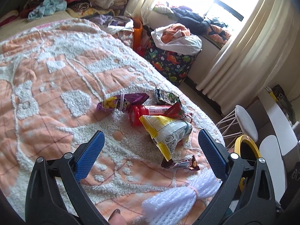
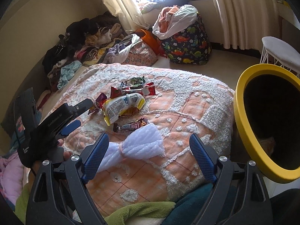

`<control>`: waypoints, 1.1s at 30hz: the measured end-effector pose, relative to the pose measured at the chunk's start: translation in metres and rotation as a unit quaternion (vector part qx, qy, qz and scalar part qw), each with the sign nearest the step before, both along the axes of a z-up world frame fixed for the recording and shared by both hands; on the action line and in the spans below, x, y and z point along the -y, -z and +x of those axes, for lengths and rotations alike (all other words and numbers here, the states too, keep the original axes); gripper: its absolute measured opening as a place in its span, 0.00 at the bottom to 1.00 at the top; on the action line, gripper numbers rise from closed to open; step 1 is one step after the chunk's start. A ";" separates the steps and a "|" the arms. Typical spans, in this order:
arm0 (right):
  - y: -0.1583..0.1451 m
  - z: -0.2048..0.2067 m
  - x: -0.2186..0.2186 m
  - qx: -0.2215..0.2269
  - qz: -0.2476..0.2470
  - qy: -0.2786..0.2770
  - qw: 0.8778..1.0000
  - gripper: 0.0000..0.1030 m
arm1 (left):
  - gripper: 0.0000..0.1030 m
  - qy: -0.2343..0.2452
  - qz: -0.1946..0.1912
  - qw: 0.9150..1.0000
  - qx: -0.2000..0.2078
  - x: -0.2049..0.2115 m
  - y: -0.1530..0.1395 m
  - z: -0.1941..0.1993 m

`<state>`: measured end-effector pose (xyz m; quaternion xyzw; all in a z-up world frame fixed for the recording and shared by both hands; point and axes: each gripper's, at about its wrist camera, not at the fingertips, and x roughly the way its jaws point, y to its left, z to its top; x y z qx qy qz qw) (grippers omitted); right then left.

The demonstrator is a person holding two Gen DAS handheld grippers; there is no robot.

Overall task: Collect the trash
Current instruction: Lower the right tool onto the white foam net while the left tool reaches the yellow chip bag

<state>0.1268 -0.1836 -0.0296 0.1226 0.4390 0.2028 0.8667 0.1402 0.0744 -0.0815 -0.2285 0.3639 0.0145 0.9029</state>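
Trash lies in a heap on the orange and white blanket (image 1: 46,75): a yellow and white snack bag (image 1: 168,131), a red tube (image 1: 148,112), a purple wrapper (image 1: 120,103), a green and black wrapper (image 1: 166,96), a brown energy-bar wrapper (image 1: 180,164) and a white foam net (image 1: 180,196). My left gripper (image 1: 150,150) hangs open just short of the yellow bag, holding nothing. My right gripper (image 2: 150,153) is open over the foam net (image 2: 138,146), its pads apart from it. The left gripper (image 2: 78,116) shows in the right wrist view, left of the heap. A yellow-rimmed bin (image 2: 241,123) stands right of the bed.
A dinosaur-print bag (image 2: 187,45) stuffed with clothes stands by the window curtains (image 2: 243,13). Piled clothes (image 2: 84,43) line the far side of the bed. A white stool (image 2: 279,50) stands behind the bin. Green and teal fabric (image 2: 150,210) lies at the bed's near edge.
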 end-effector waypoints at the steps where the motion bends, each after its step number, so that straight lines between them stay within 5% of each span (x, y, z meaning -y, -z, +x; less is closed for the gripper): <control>1: 0.004 0.002 -0.002 -0.007 -0.001 -0.001 1.000 0.82 | 0.86 0.004 -0.008 1.000 -0.008 0.000 0.004 0.004; 15: 0.056 0.023 -0.031 -0.098 0.014 -0.006 0.995 0.81 | 0.73 0.024 -0.089 0.995 -0.050 -0.004 0.036 0.031; 23: 0.053 0.021 -0.027 -0.082 0.036 -0.026 0.996 0.34 | 0.65 0.022 -0.125 0.991 -0.052 -0.008 0.045 0.032; 33: 0.041 0.010 -0.015 -0.062 0.038 -0.040 0.997 0.23 | 0.36 0.038 -0.156 0.986 -0.043 -0.002 0.042 0.032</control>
